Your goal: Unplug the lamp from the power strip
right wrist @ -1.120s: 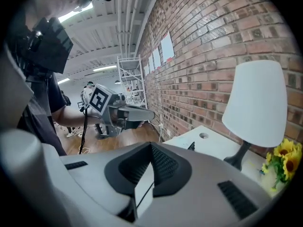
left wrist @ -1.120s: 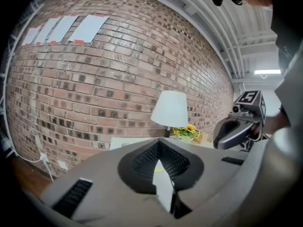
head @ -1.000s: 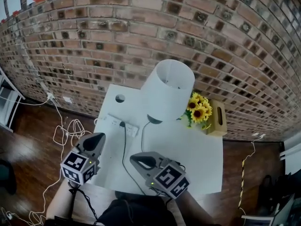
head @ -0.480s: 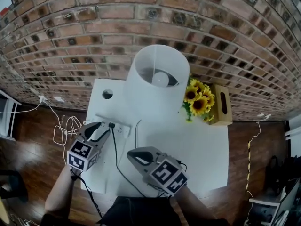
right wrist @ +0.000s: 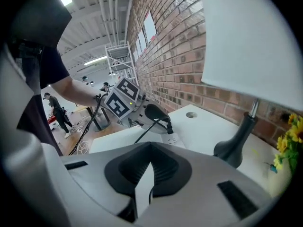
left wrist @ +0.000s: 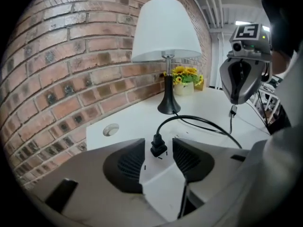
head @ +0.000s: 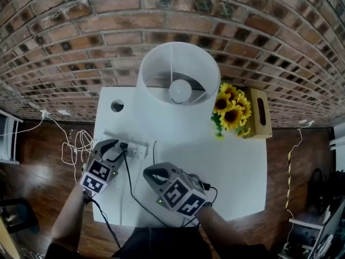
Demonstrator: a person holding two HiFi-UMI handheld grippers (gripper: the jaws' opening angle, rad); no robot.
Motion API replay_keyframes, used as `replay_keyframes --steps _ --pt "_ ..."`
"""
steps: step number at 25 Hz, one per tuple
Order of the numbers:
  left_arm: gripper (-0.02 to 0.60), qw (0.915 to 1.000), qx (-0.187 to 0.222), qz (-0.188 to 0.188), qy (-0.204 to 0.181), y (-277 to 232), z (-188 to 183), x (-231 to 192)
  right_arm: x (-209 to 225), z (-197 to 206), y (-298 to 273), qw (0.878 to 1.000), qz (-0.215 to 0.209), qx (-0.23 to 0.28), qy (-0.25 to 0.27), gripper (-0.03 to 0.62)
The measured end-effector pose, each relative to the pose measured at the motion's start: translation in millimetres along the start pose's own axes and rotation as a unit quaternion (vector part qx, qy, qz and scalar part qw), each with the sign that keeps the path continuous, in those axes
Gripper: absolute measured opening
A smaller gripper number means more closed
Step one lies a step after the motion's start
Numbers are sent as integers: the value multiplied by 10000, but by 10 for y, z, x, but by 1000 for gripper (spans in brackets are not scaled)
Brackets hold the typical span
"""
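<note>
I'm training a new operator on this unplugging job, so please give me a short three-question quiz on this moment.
1. True or false: the black plug is already out of the power strip.
2. What stands between the jaws of the left gripper? A) the lamp's base B) the plug C) nothing
3. What sits on the table just right of the sunflowers?

Key
1. False: it is seated in the strip.
2. B: the jaws have just been opening and flank the plug without pressing on it.
3. A tan box with a slot in its top.
</note>
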State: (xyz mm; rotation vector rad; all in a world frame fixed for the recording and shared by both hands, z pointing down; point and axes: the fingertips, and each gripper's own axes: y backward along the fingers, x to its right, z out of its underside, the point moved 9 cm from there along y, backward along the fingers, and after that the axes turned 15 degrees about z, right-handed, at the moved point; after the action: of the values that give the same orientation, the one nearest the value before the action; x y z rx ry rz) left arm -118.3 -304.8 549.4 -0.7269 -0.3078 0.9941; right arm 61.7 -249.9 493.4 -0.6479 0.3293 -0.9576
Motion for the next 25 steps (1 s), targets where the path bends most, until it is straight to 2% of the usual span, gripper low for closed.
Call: replay_keyframes --steps 4,9,14,19,25 --pt "190 10000 -71 -15 -43 -95 -15 -38 23 6 -87 10000 -8 -60 63 -8" --pt "121 10000 -96 25 8 -153 -20 -42 101 34 -197 9997 182 -142 21 -6" --pt "117 9998 36 46 191 -155 -7 -56 184 44 -483 9987 382 -258 203 -8" --pt "116 9998 56 15 189 -153 -14 -46 214 51 -765 9971 470 -431 413 -8" --pt "115 9997 89 -5 222 -144 -11 -47 251 77 -862 9968 485 -485 423 -8"
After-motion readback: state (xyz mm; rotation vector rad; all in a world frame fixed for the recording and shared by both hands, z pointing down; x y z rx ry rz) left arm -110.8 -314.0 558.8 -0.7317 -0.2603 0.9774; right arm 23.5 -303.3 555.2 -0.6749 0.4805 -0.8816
